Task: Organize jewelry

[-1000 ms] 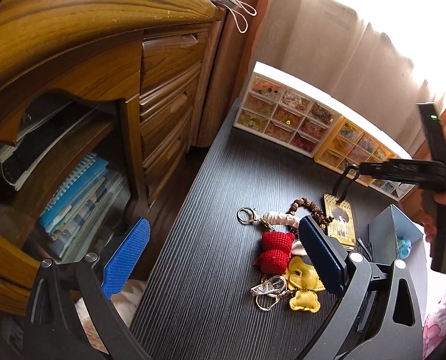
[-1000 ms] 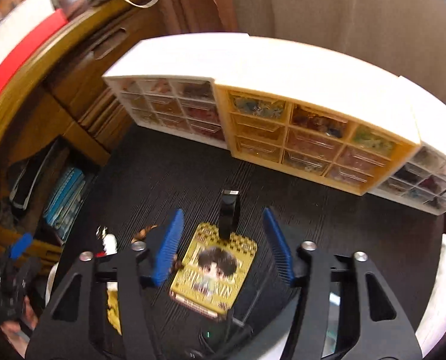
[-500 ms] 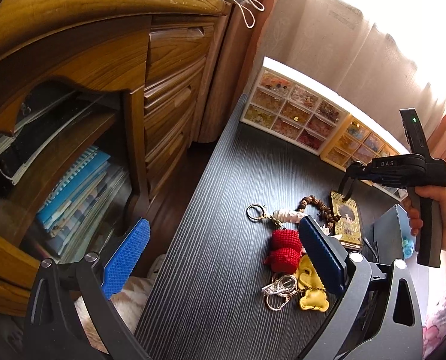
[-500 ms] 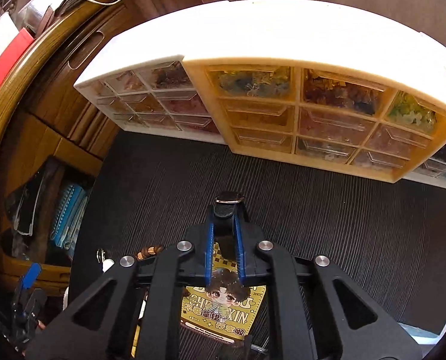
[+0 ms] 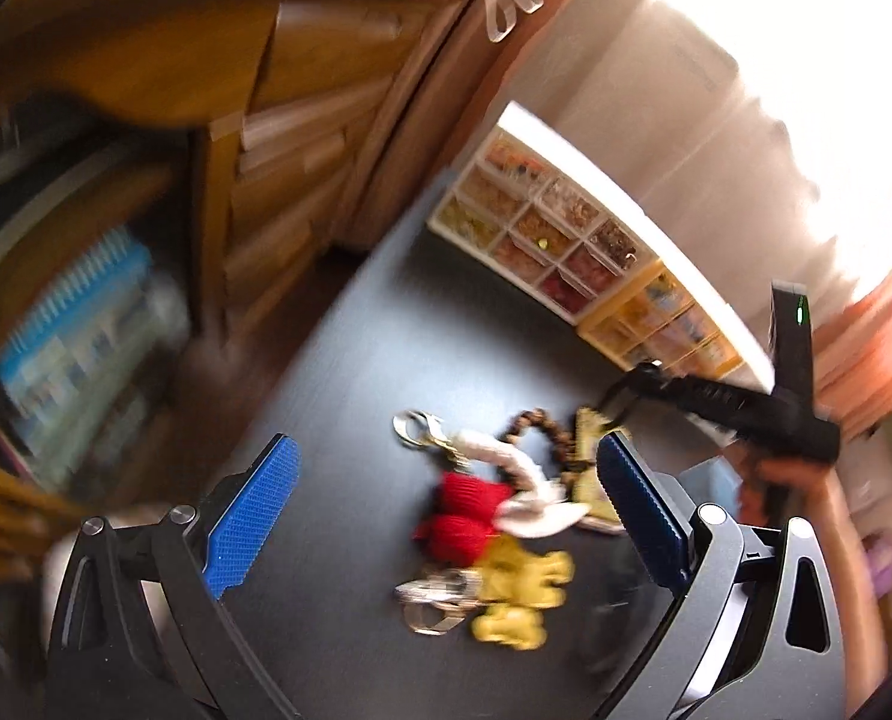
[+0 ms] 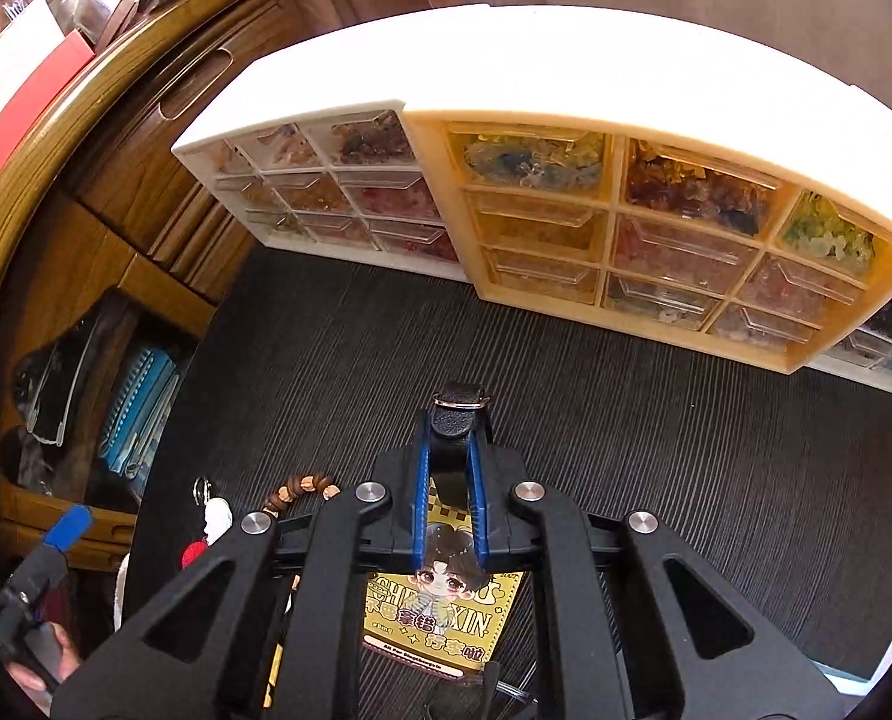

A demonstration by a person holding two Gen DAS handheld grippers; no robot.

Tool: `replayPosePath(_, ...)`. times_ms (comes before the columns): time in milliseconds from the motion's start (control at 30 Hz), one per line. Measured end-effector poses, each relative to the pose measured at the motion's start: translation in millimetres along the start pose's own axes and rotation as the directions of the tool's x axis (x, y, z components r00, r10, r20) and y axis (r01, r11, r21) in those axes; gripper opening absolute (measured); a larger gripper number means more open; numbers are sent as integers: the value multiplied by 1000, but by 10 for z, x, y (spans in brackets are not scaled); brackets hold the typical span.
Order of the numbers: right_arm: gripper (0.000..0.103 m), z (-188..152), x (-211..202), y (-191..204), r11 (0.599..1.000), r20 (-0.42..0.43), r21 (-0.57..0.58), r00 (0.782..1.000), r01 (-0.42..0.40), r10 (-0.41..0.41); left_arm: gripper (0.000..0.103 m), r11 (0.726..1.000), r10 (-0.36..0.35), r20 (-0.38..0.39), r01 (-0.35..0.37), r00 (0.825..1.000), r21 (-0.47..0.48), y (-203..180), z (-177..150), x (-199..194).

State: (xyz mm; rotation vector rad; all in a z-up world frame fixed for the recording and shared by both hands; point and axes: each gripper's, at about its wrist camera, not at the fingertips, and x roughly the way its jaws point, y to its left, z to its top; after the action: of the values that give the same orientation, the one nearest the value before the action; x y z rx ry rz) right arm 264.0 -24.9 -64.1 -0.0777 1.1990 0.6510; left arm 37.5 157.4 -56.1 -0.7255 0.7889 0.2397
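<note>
Behind the right gripper clamping its strap, tag half-hidden; left gripper agape.

Yellow cartoon tag hanging by black strap, red knit charm, yellow charm, wooden bead bracelet heaped on counter

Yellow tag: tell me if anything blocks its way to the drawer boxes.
Nothing visible does. The right gripper is shut on the black strap of the yellow tag, and only bare dark tabletop lies before the yellow drawer box.
</note>
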Motion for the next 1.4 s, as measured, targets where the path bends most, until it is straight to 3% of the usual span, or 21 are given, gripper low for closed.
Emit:
replayPosePath(67, 12, 6, 6, 10, 1000, -3, -4, 1000, 1, -1, 99, 993, -52, -70, 44, 996, -111, -6, 47, 143)
replayPosePath(167, 12, 10, 12, 33, 1000, -5, -8, 1000, -1, 1, 99, 950, -130, -162, 76, 978, -303, 32, 51, 381)
replayPosePath(200, 12, 9, 9, 41, 1000, -5, -11, 1000, -1, 1, 99, 922, -149, -195, 65, 969, -381, 62, 39, 485)
replayPosePath(300, 12, 6, -3, 59, 1000, -5, -24, 1000, 1, -2, 99, 888, -130, -230, 10, 965, -459, 89, 11, 661)
replayPosePath(533, 12, 6, -4, 41, 999, -8, -33, 1000, -9, 9, 96, 907, -66, -252, -47, 965, -419, -24, -20, 829)
replayPosePath(700, 12, -13, 29, 35, 999, -14, -28, 1000, -19, 19, 83, 912, -46, -248, -61, 968, -405, -83, 3, 875)
replayPosePath(867, 12, -17, 34, 62, 999, -18, -33, 1000, -24, 23, 69, 907, -82, -258, -36, 963, -420, -86, -7, 922)
replayPosePath(1100, 12, -9, 54, 90, 999, -19, -41, 999, -29, 28, 69, 905, -117, -284, -16, 952, -425, -104, 3, 996)
replayPosePath(1267, 12, -7, 49, 71, 999, -22, -31, 999, -35, 35, 68, 947, -29, -326, -79, 945, -312, -282, 61, 1073)
replayPosePath(1367, 12, -17, 37, 49, 999, -21, -20, 999, -40, 40, 46, 969, 108, -322, -171, 941, -176, -443, 72, 1116)
replayPosePath(1400, 12, -22, 27, 38, 999, -21, -19, 999, -41, 41, 47, 971, 134, -314, -188, 940, -148, -477, 69, 1127)
